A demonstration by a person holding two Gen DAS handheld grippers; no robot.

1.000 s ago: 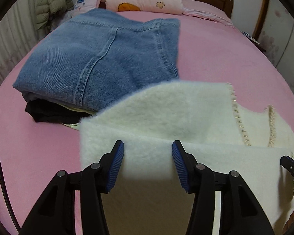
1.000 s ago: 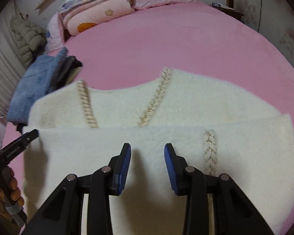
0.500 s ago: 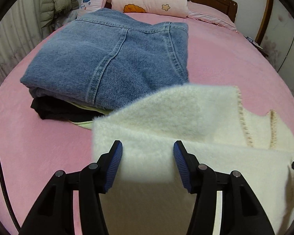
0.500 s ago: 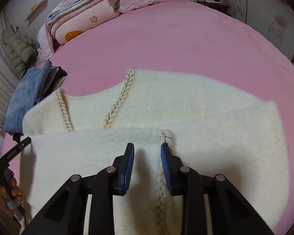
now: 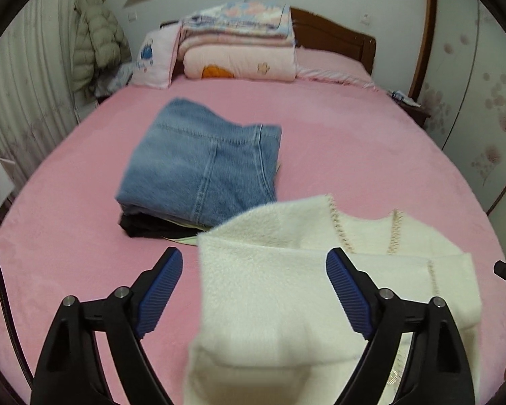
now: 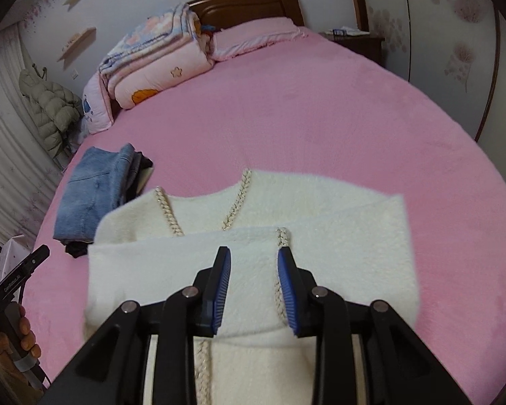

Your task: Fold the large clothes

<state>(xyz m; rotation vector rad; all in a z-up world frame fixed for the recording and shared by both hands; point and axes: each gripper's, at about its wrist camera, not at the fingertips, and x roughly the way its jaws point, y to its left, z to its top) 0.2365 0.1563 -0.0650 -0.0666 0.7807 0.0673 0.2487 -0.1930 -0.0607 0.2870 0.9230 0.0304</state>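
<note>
Both cameras stand higher over the bed than a second ago; headboard and wall shelves, cut off before, now show, and the clothes look smaller.

Item 1: left gripper (image 5: pixel 253 290). Jaws have just been opening and stand wide. The white fleece garment (image 5: pixel 286 287) lies below and between them; neither blue pad presses it, where earlier both flanked the folded edge closely.

Item 2: right gripper (image 6: pixel 254 290). Jaws narrow, slightly closer than a second ago. Fleece and a braided trim strip (image 6: pixel 281 239) show in the gap; whether the pads pinch any cloth cannot be told.

Item 3: white fleece garment. Lies on the pink bedspread (image 5: pixel 354 155) at the near edge, from 6 o'clock towards 4 in the left view. Lower part folded up over the body, straight folded edge across the middle; neckline with braid at its 12 o'clock side.

Item 4: folded blue jeans (image 5: pixel 202 165). At 11 o'clock of the fleece in the left view, stacked on a dark folded garment (image 5: pixel 141 226); the fleece's far corner overlaps the stack.

Item 5: folded quilts (image 5: pixel 239 47). At 12 o'clock, against the wooden headboard (image 5: pixel 337 37).

Item 6: person's hand (image 6: pixel 13 341). At 8 o'clock in the right view, wrapped round the left gripper's handle.
</note>
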